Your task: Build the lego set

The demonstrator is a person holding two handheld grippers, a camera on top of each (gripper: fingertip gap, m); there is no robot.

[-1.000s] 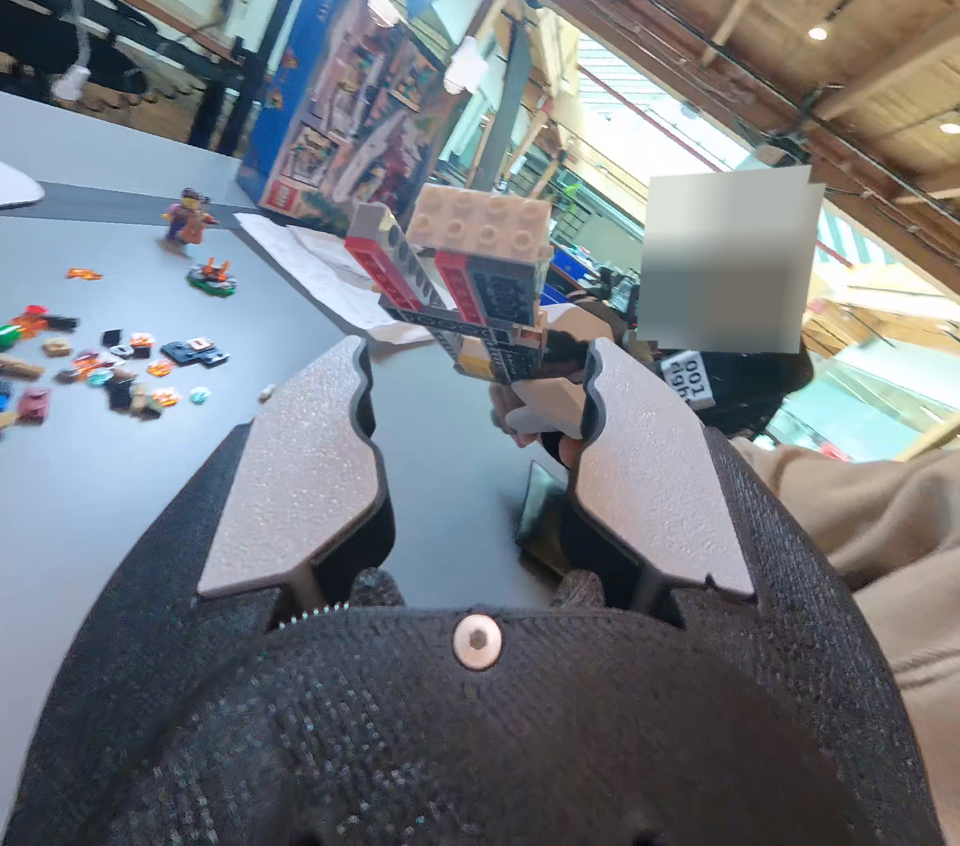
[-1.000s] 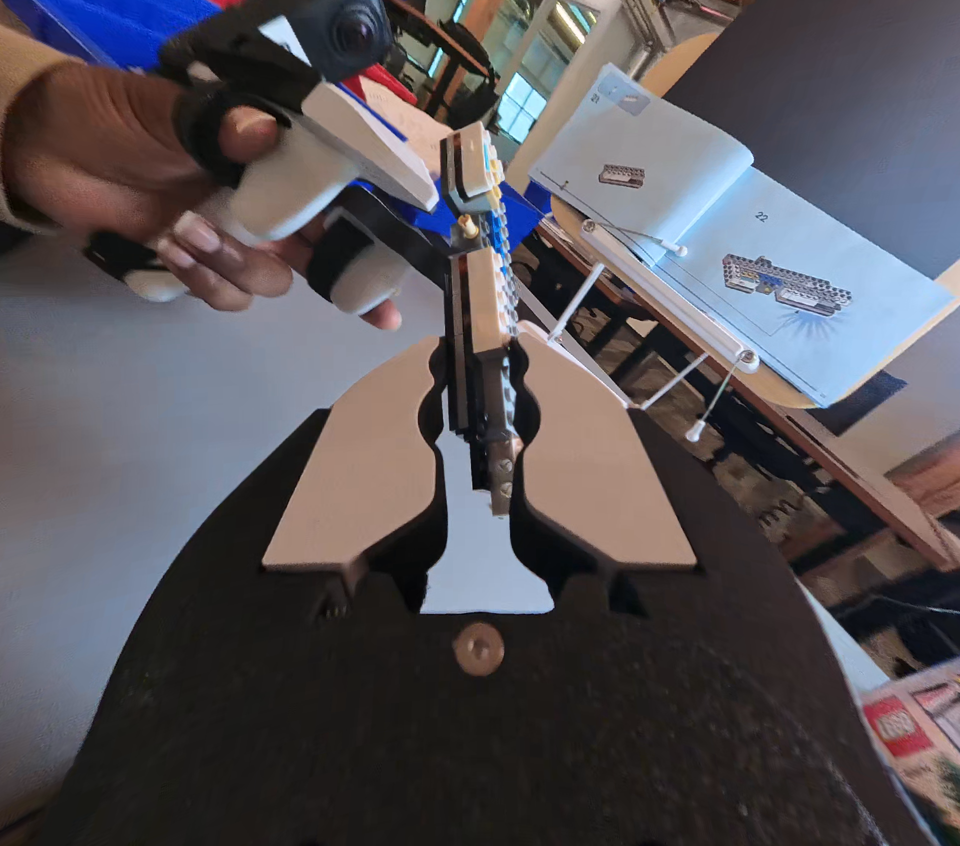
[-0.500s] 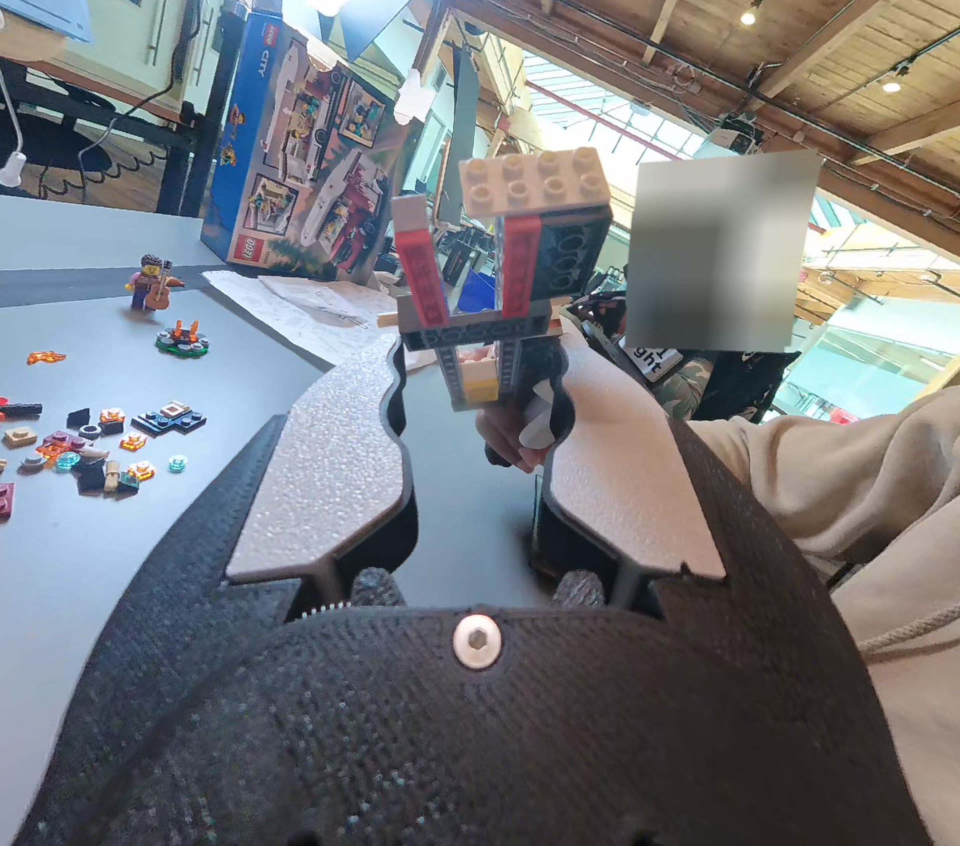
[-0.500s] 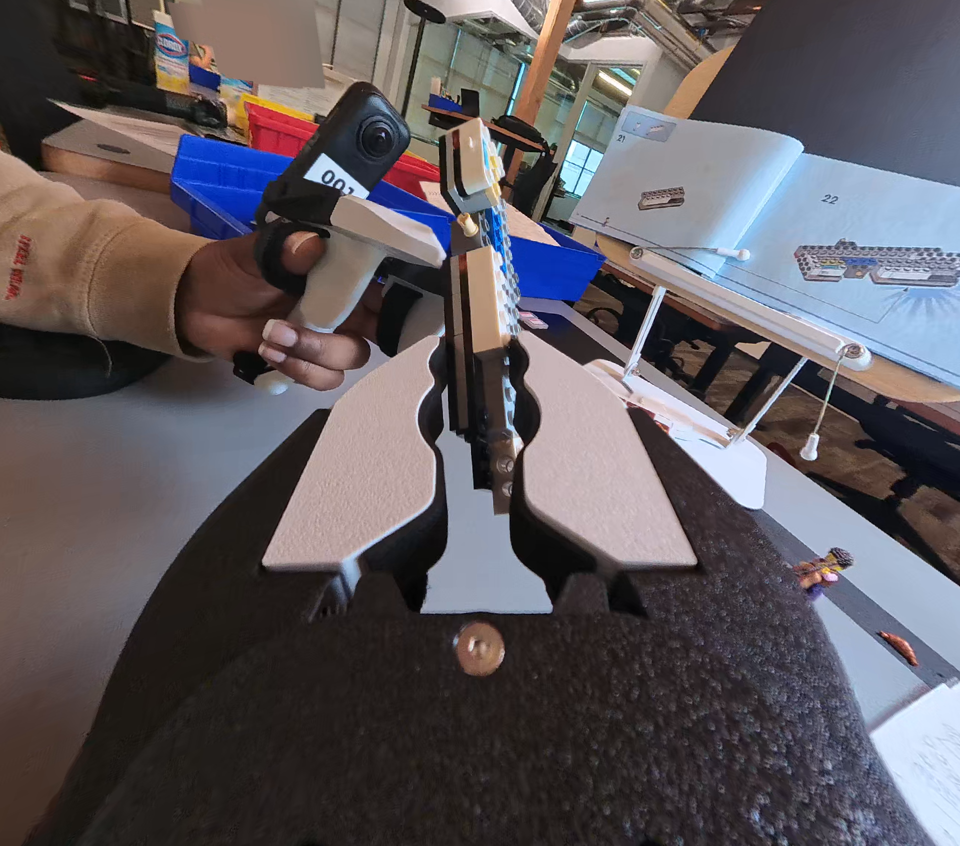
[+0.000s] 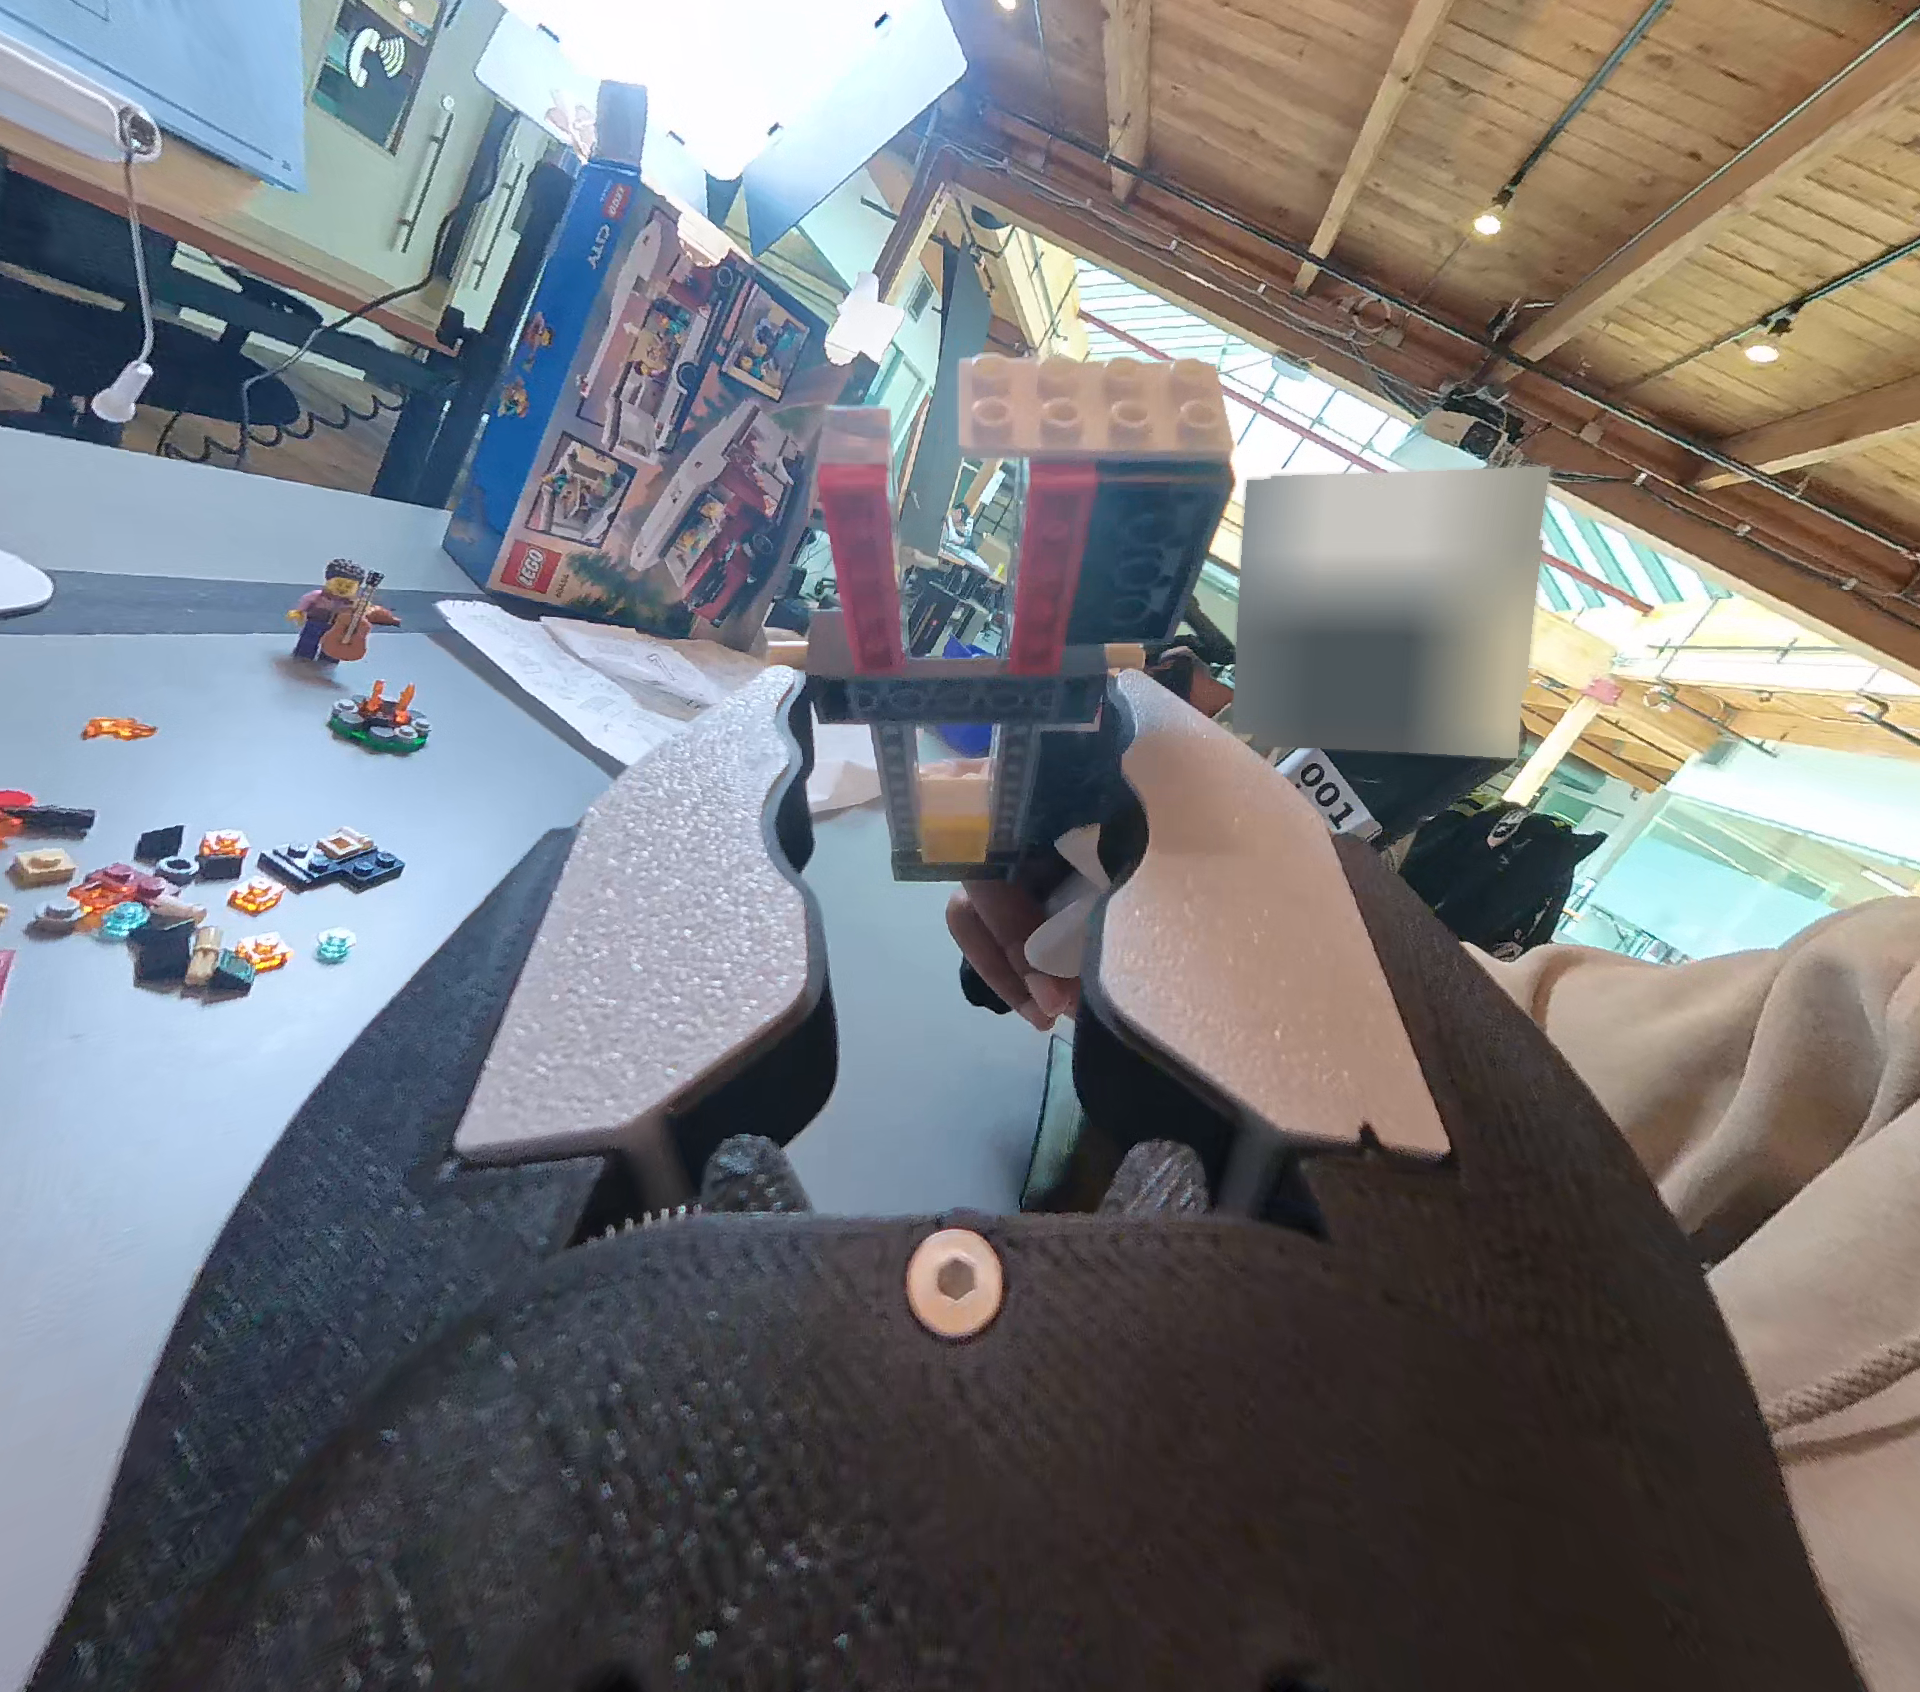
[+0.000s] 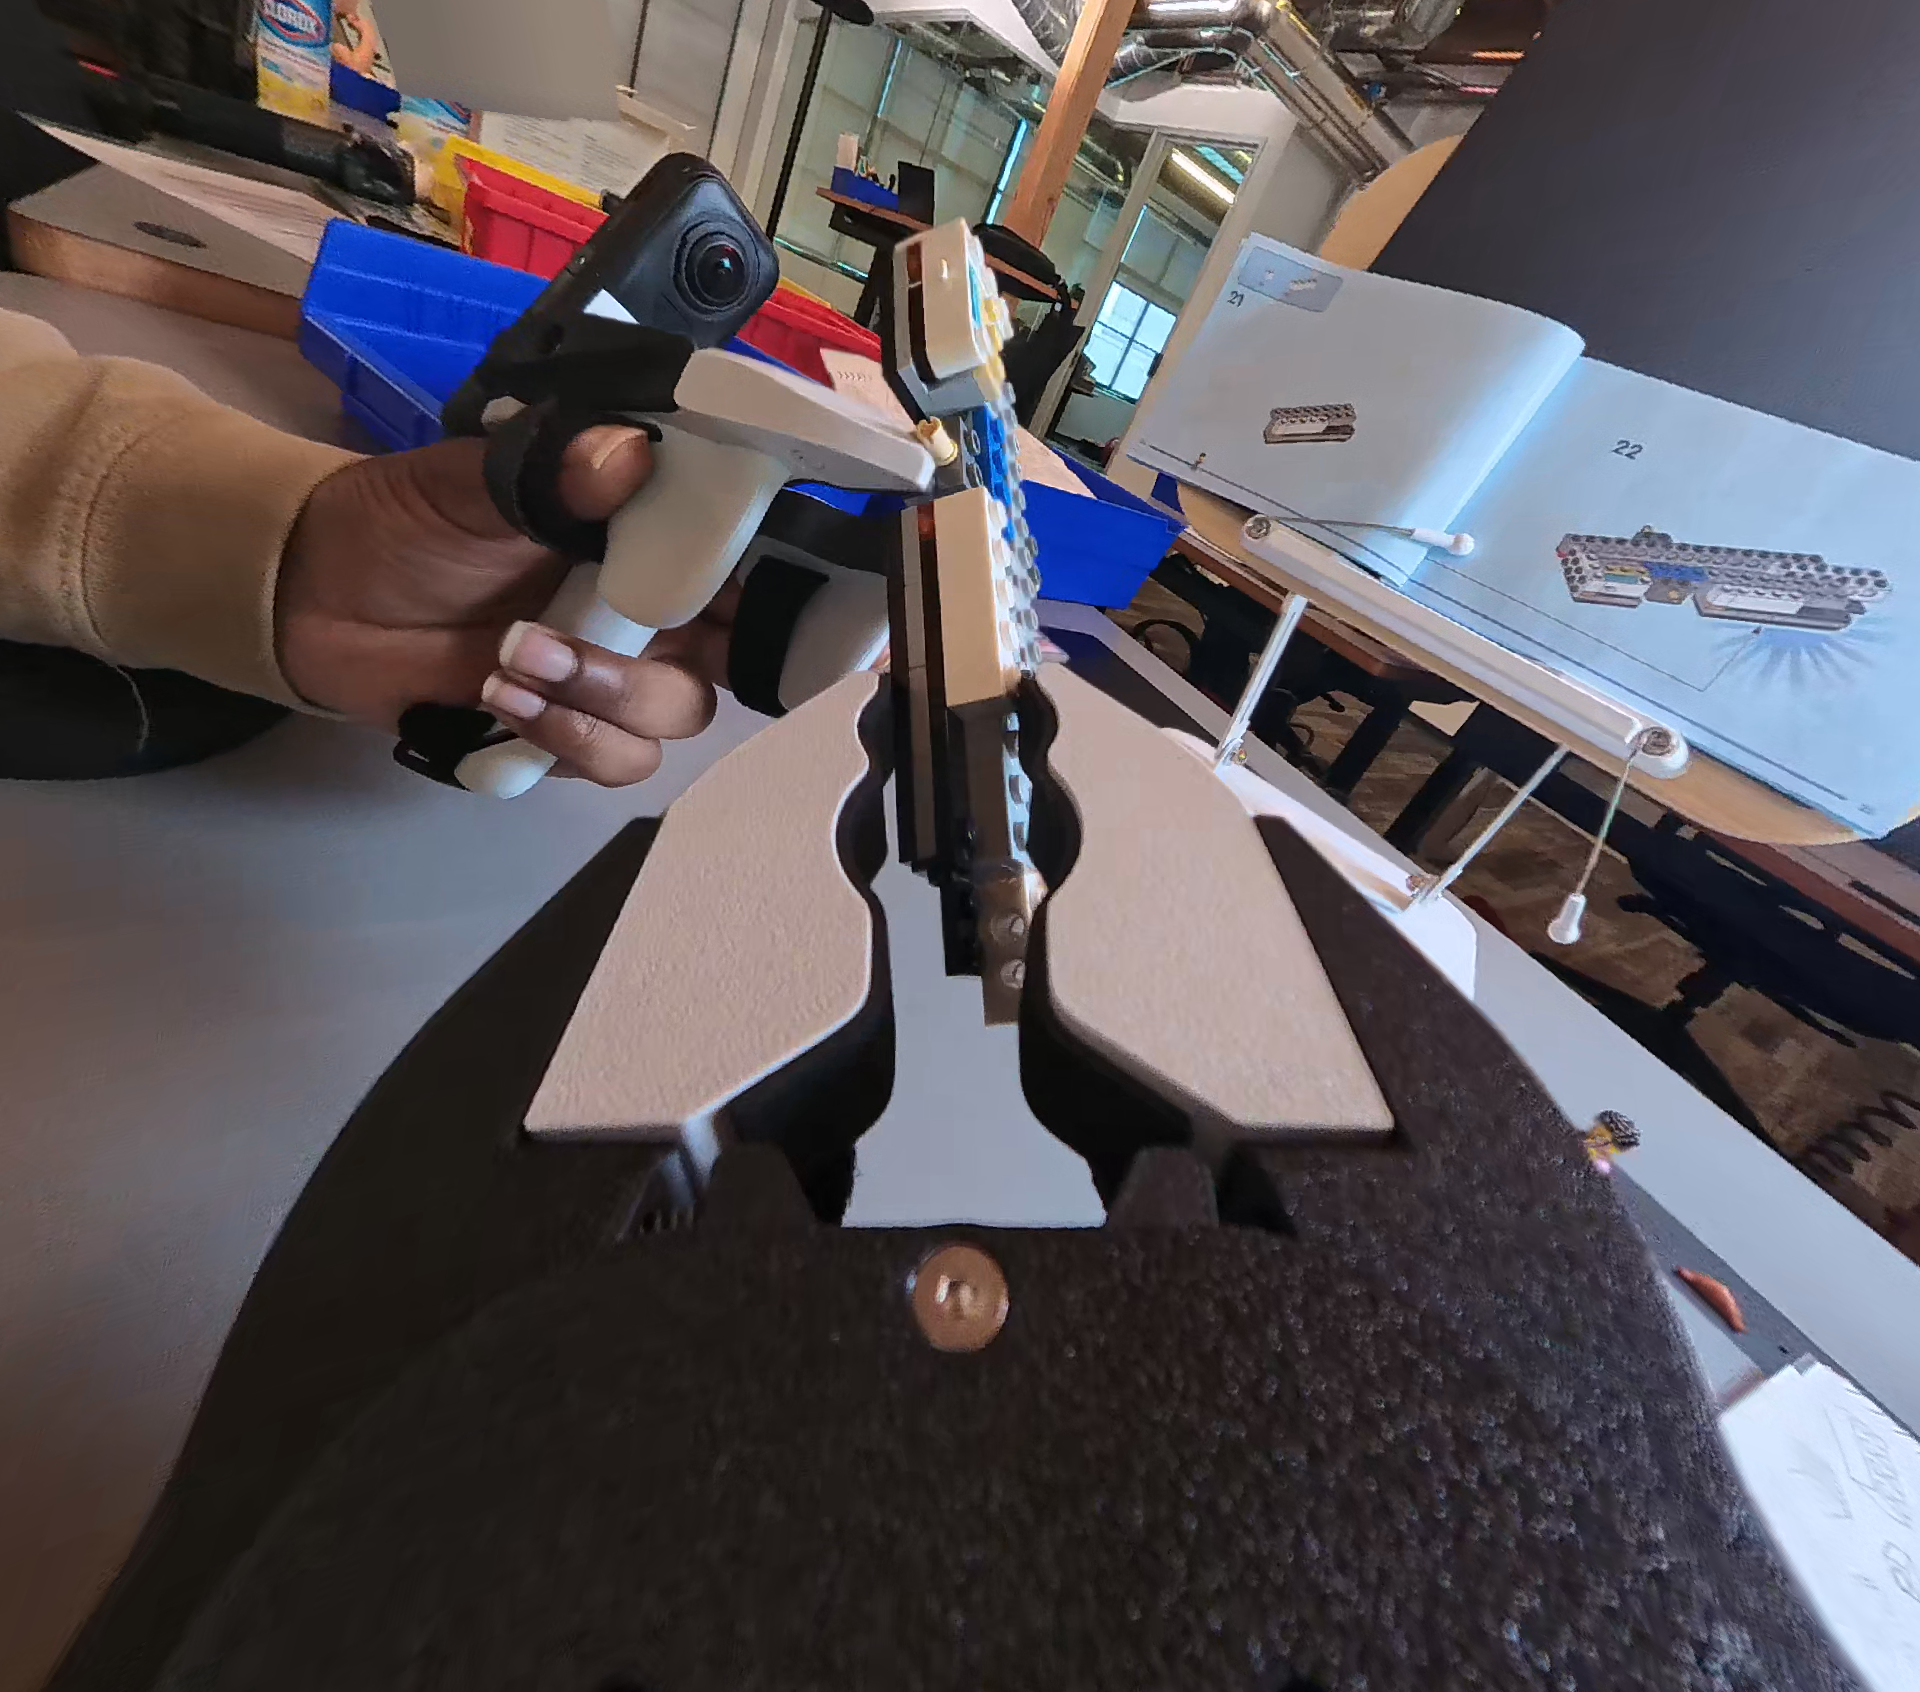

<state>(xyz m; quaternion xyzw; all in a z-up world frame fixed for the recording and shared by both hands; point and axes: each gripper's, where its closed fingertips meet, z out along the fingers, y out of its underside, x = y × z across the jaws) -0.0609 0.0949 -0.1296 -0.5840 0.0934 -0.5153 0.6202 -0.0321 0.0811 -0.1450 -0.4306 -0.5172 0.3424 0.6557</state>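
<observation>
A: Closing in — the left hand-held gripper (image 5: 954, 785), well short of the lego assembly (image 6: 961, 603) a second ago, now has its fingers spread on either side of the dark cross plate (image 5: 951, 697). Contact? Cannot tell.

B: And the right hand-held gripper (image 6: 956, 821)?

A: Same as before, pinching the assembly's lower end and holding it upright above the desk (image 6: 208, 967). View has levelled out since a second ago, so the assembly has been tipped up to meet the left one.

B: Meaning for the task?

A: My guess: a two-gripper squeeze or a regrip, no new brick in play. Loose pieces (image 5: 177, 884) sit untouched on the desk, well apart.

B: Pose?

A: Person's left hand (image 6: 488, 582) is wrapped round the pistol grip, coming in from the side, roughly level, fingertip at the assembly's mid-height. Instruction booklet (image 6: 1558, 479) is open on its stand.
</observation>
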